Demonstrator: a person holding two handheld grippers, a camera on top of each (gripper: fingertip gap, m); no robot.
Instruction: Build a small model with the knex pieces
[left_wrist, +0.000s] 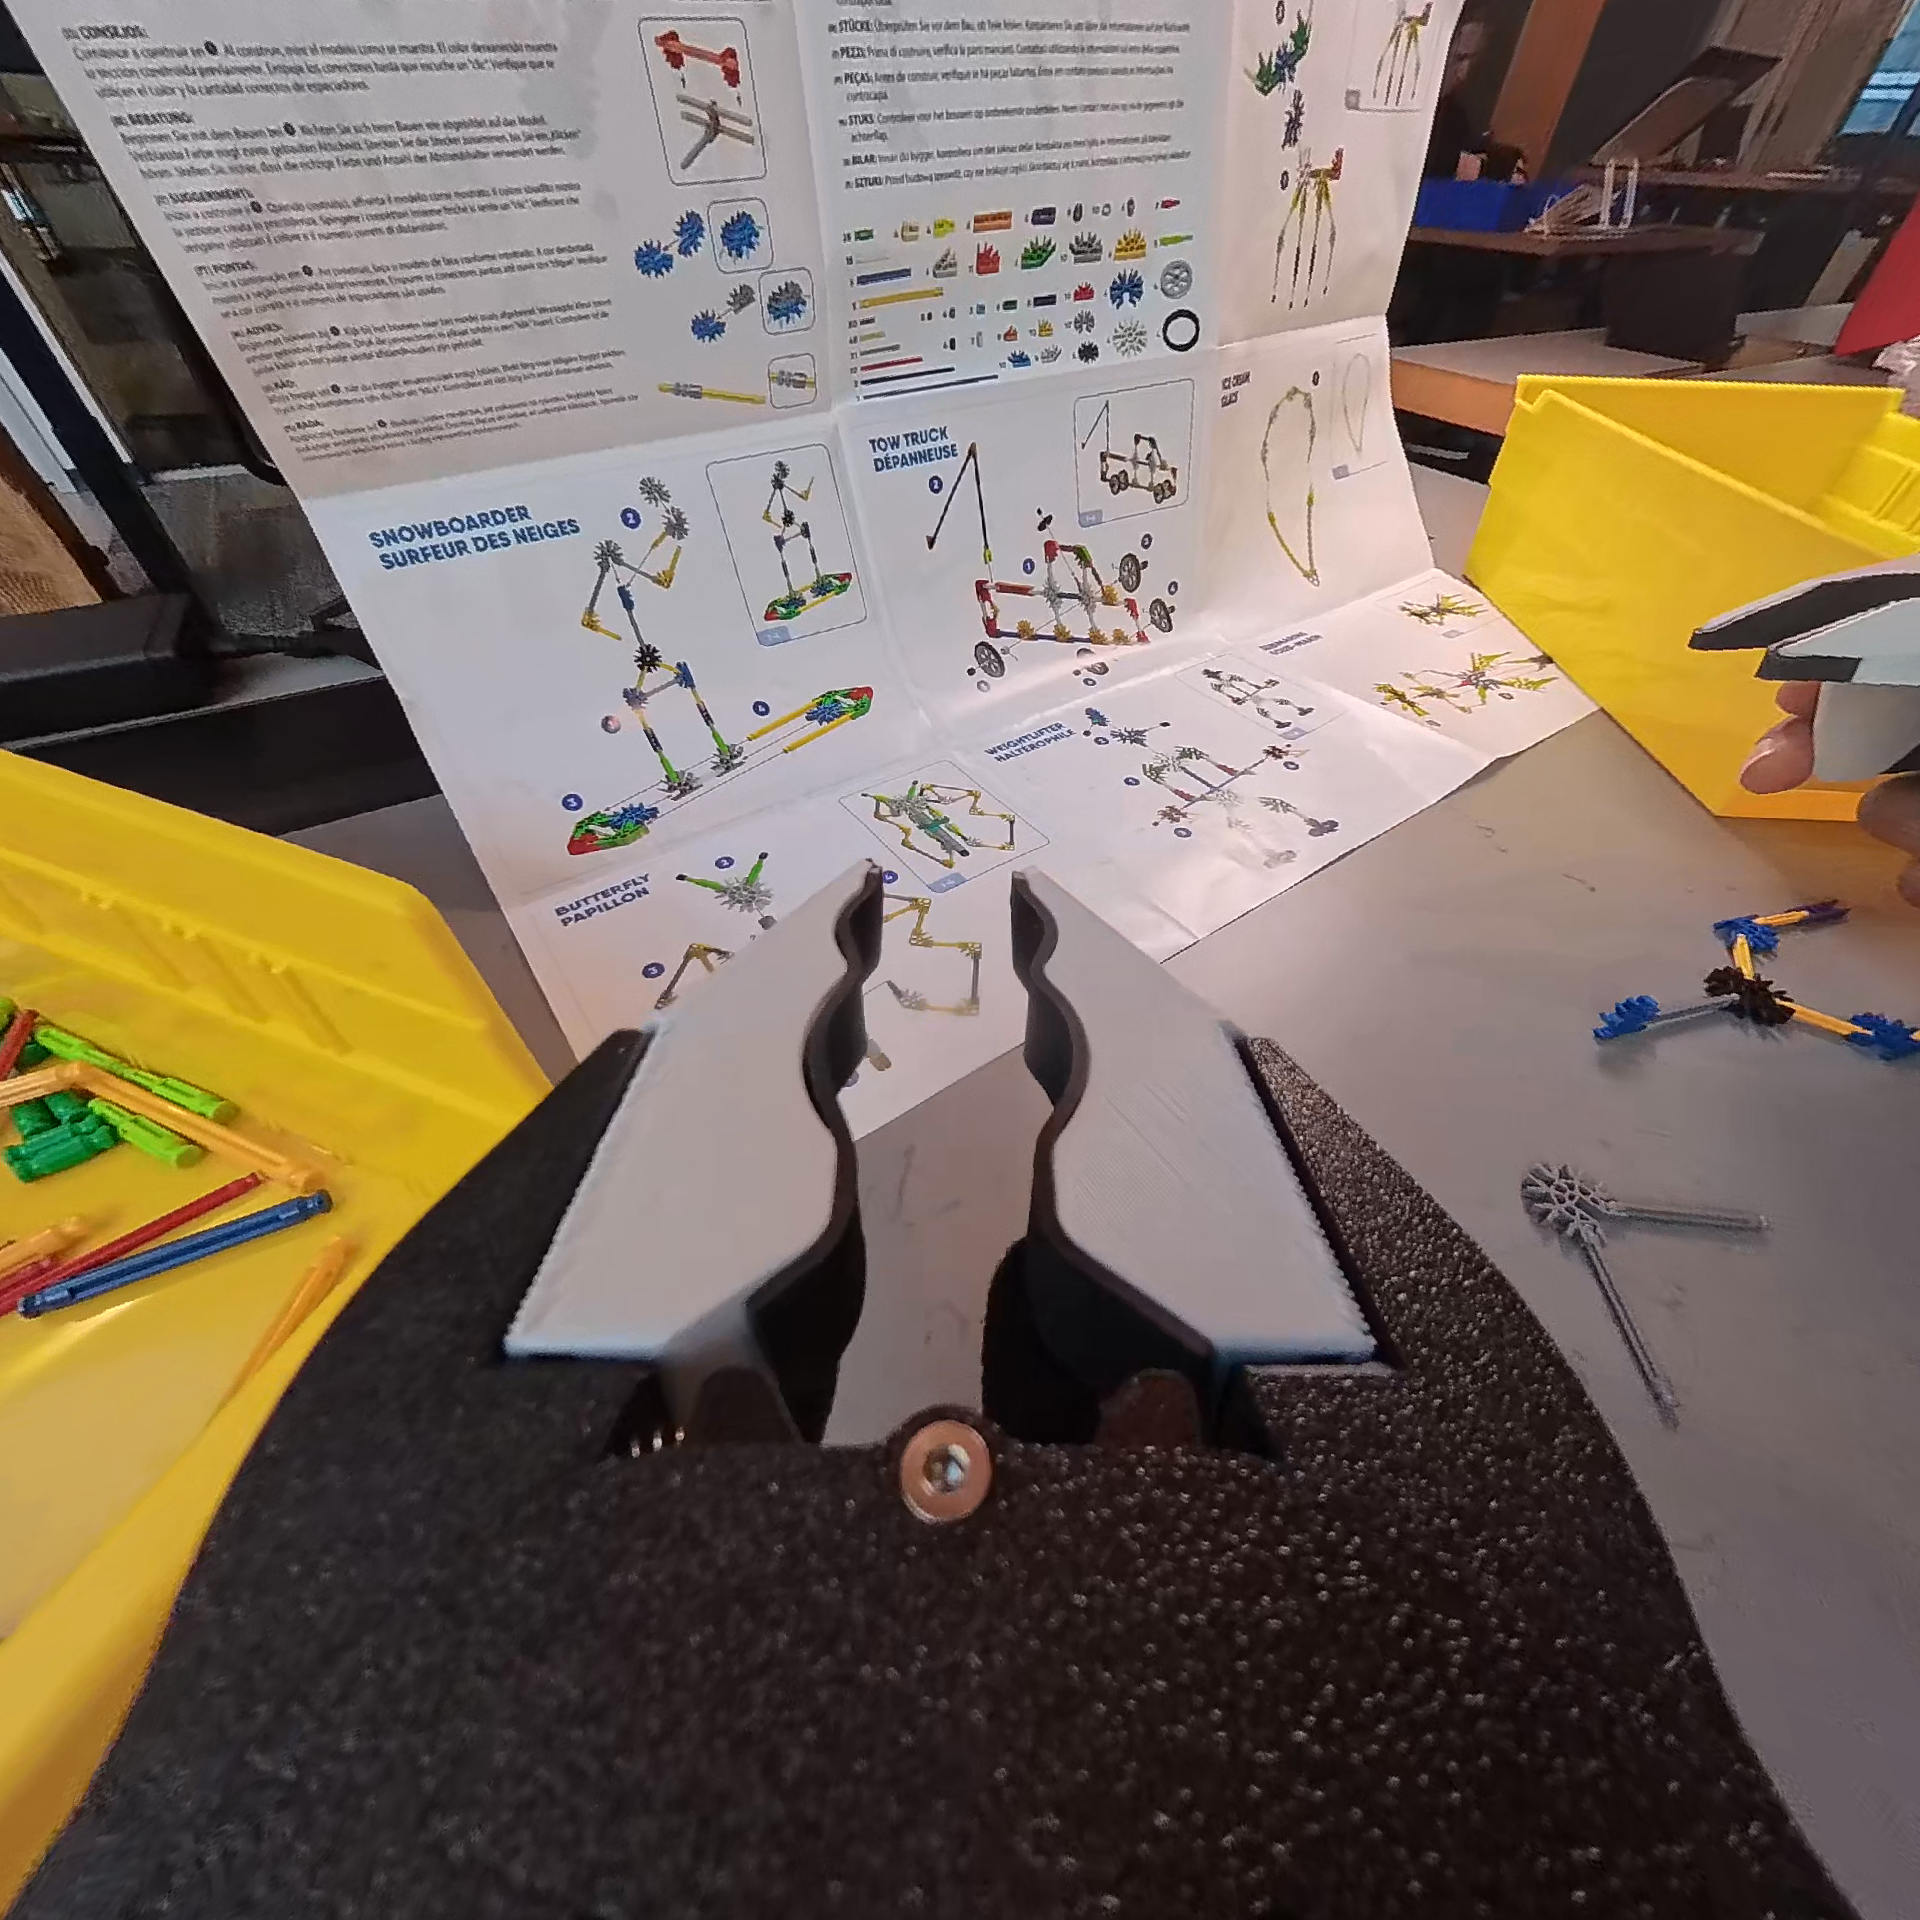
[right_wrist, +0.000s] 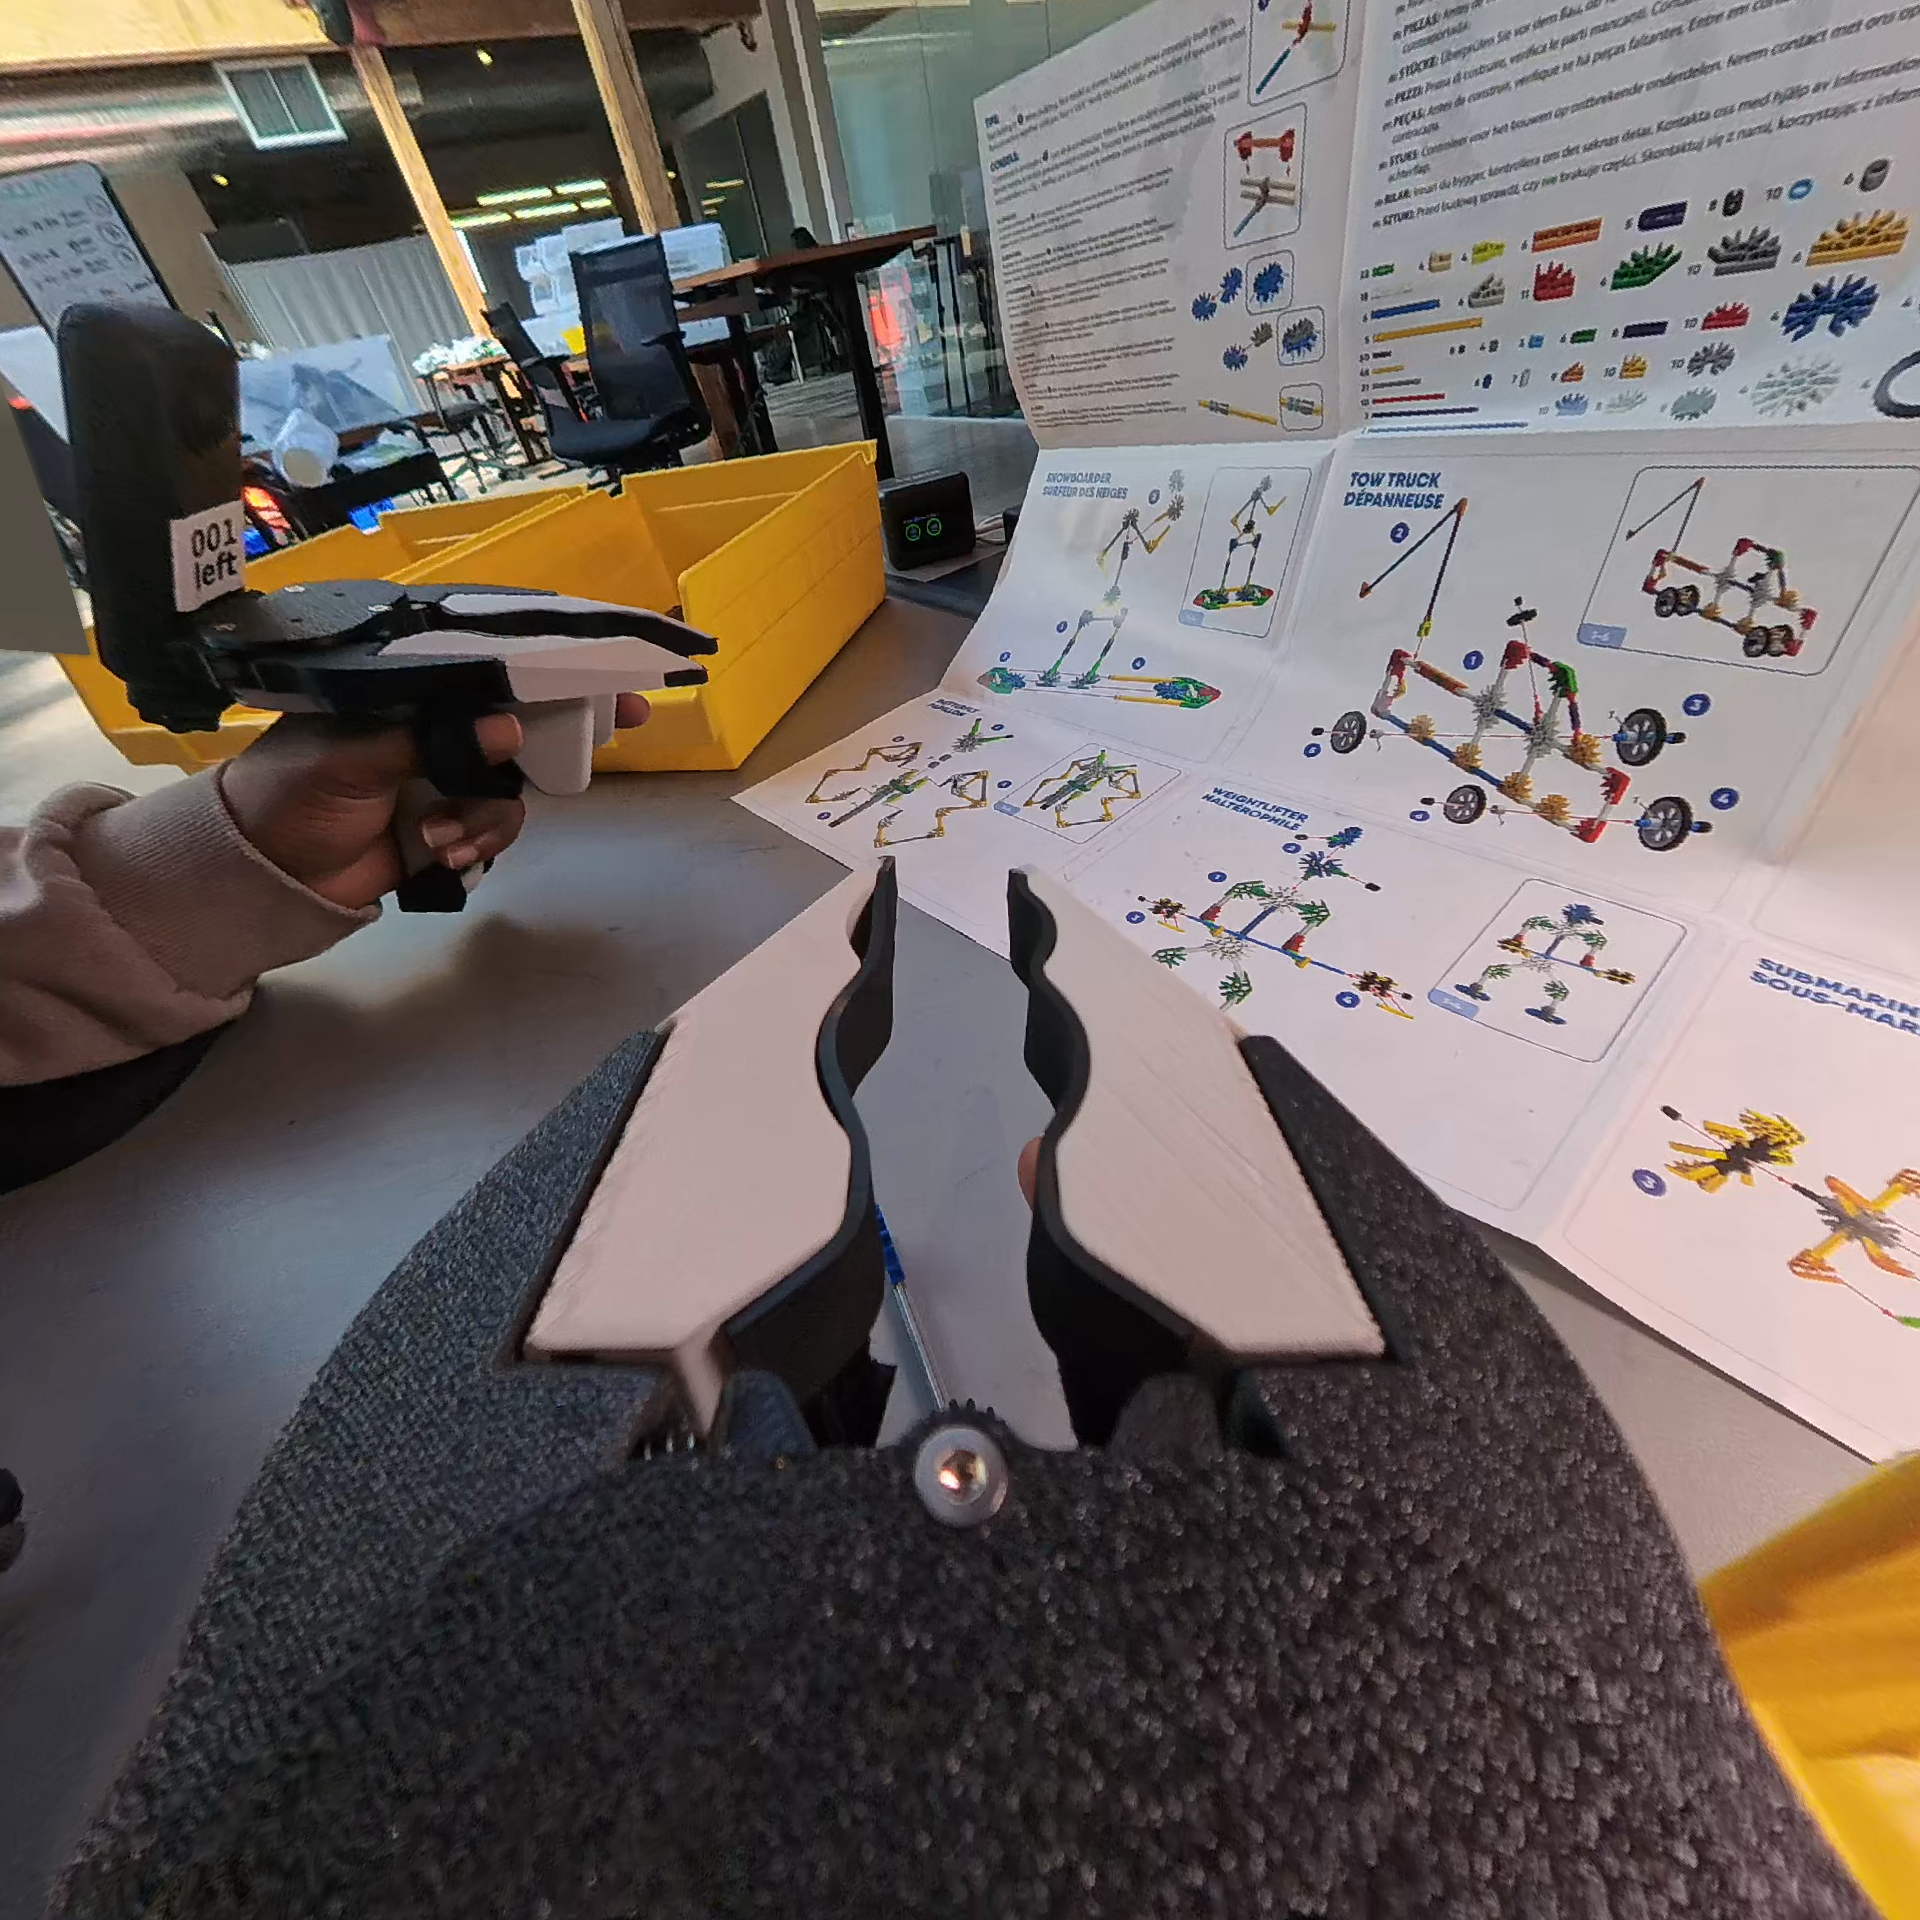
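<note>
My left gripper (left_wrist: 945, 883) is open and empty, held over the lower edge of a folded-out instruction sheet (left_wrist: 1039, 582) that lies on the grey table and leans up at the back. My right gripper (right_wrist: 951, 883) is open and empty above the table, beside the sheet (right_wrist: 1507, 831). Through its gap I see a grey rod with a blue end (right_wrist: 906, 1299) below it, part of a small assembly of a black connector, yellow rods and blue connectors (left_wrist: 1751, 997). A grey snowflake connector with two grey rods (left_wrist: 1569, 1205) lies nearer. Each gripper shows in the other's view (left_wrist: 1735, 652) (right_wrist: 698, 661).
A yellow bin (left_wrist: 239, 997) at the left holds several green, yellow, red and blue rods (left_wrist: 177, 1236). More yellow bins stand at the right (left_wrist: 1621, 561) and the far left (right_wrist: 769, 582). A small black device (right_wrist: 925, 525) sits behind them. A hand and sleeve (right_wrist: 156, 914) hold the left gripper. There is about 20 cm between the tips of the two grippers.
</note>
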